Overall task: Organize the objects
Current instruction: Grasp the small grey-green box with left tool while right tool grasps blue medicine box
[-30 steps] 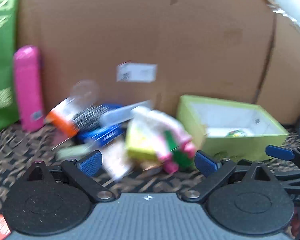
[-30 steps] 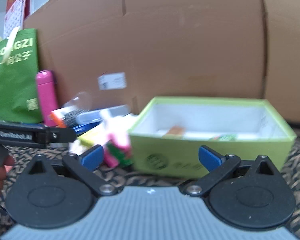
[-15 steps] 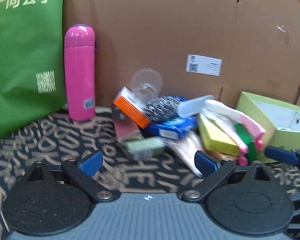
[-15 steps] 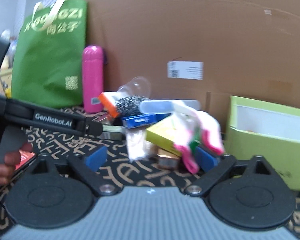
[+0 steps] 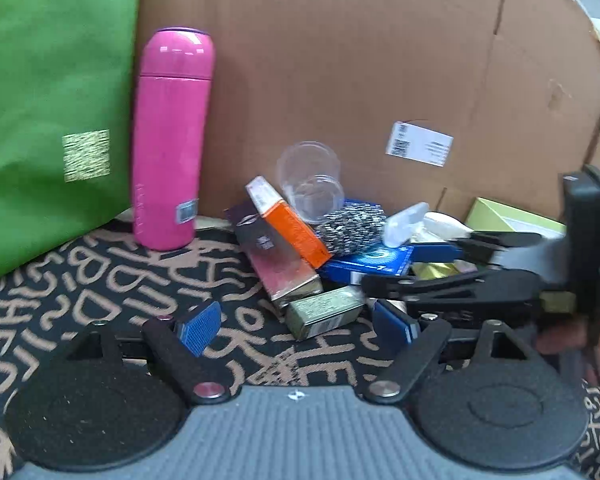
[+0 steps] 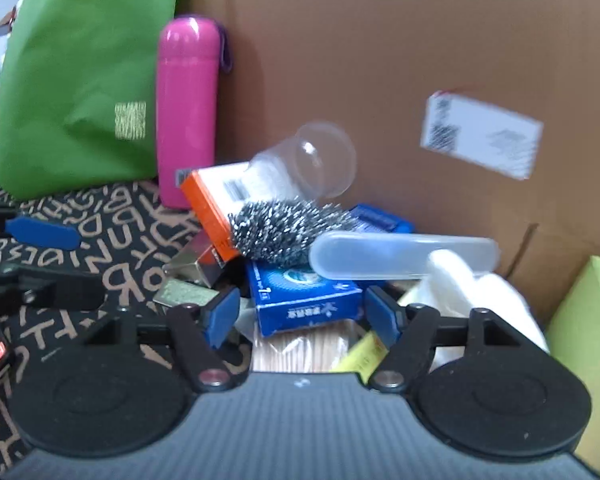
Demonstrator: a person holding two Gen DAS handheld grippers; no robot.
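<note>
Cardboard box [image 6: 380, 60] backs the table [image 5: 80, 280]; green bag [image 6: 80, 80], pink flask [image 6: 186, 112] on the left. You're at the approach step: right gripper [image 6: 302, 316] is wide, empty, bracketing the blue carton [image 6: 300, 300] in the pile. Next, push in and close. Left gripper [image 5: 298, 324] is wide, empty, near the olive box [image 5: 324, 310].

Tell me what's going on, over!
Both grippers open, empty: left gripper, right gripper. Right closing on blue box in the pile. Steel scrubber and clear case lie across it.
</note>
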